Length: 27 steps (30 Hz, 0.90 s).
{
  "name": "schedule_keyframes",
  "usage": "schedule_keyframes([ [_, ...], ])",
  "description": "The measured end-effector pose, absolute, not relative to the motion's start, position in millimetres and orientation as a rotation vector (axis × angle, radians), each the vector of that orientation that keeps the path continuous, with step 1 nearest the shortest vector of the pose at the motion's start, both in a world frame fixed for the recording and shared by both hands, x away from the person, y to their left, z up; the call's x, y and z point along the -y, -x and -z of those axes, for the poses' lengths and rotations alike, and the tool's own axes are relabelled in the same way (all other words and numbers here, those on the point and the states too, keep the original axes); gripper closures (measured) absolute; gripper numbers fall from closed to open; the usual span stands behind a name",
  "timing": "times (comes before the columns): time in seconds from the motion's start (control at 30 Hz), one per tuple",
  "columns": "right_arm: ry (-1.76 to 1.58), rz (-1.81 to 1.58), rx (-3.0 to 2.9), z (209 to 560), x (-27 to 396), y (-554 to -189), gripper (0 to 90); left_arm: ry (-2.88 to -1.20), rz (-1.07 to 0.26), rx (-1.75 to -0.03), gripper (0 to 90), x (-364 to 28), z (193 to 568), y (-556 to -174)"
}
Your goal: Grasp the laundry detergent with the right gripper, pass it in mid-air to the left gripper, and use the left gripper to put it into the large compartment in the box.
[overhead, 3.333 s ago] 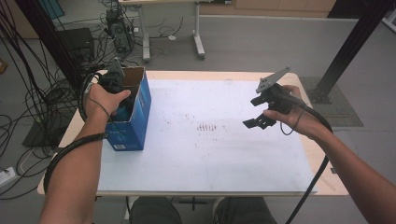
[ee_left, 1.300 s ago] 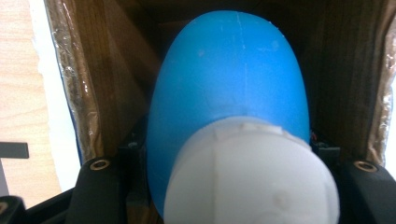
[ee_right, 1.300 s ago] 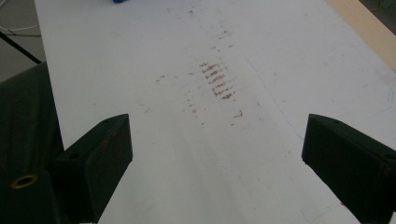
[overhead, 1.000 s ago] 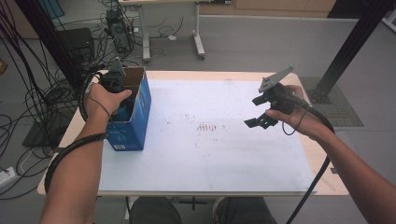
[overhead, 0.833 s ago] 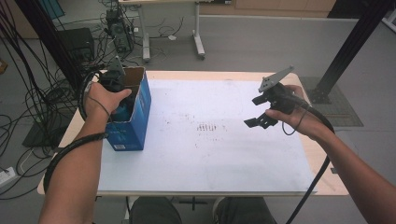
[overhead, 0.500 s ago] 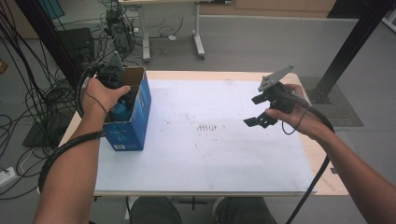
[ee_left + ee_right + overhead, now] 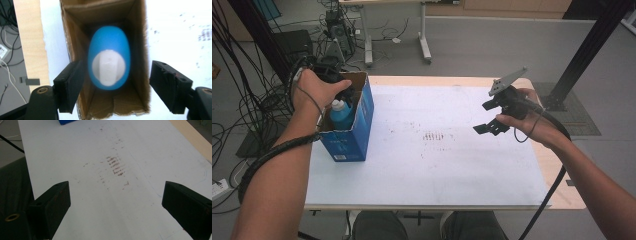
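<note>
Nearest me in the high view, my two forearms come up from the bottom edge, one on each side of the frame. At centre right, my right gripper (image 7: 490, 120) hangs above the white sheet (image 7: 437, 165) that covers the table (image 7: 562, 192); in the right gripper view its jaws stand wide apart with nothing between them, just the smudged sheet below. Farther up on the left of the high view, my left gripper (image 7: 328, 80) sits over the open top of the blue cardboard box (image 7: 357, 135), which stands on the sheet's left edge. In the left gripper view I look straight down into that box: the blue bottle (image 7: 109, 60) with its white cap (image 7: 108, 67) stands upright inside, in the middle of the frame. The left jaws have just been opening; they now stand partway open, one on each side of the bottle and clear of it, so the bottle rests in the box, let go.
</note>
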State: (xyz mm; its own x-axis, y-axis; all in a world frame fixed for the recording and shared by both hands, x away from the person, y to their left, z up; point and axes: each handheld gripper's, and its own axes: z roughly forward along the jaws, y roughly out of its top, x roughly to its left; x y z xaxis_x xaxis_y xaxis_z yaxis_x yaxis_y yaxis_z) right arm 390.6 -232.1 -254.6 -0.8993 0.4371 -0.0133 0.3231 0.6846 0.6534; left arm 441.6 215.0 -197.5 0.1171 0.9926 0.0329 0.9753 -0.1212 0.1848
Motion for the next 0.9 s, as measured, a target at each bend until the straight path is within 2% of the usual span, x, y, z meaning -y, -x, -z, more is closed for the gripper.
schedule_keyframes([
  [0.57,-0.683,-0.919,-2.773,254.8,236.3,-404.7,7.8,-2.377,-0.186,-1.744,15.5,-129.2,181.5,-472.2],
  [0.9,-0.71,-0.854,-2.789,250.2,246.5,-408.0,7.8,-2.378,-0.178,-1.672,12.9,-91.2,184.1,-496.5],
])
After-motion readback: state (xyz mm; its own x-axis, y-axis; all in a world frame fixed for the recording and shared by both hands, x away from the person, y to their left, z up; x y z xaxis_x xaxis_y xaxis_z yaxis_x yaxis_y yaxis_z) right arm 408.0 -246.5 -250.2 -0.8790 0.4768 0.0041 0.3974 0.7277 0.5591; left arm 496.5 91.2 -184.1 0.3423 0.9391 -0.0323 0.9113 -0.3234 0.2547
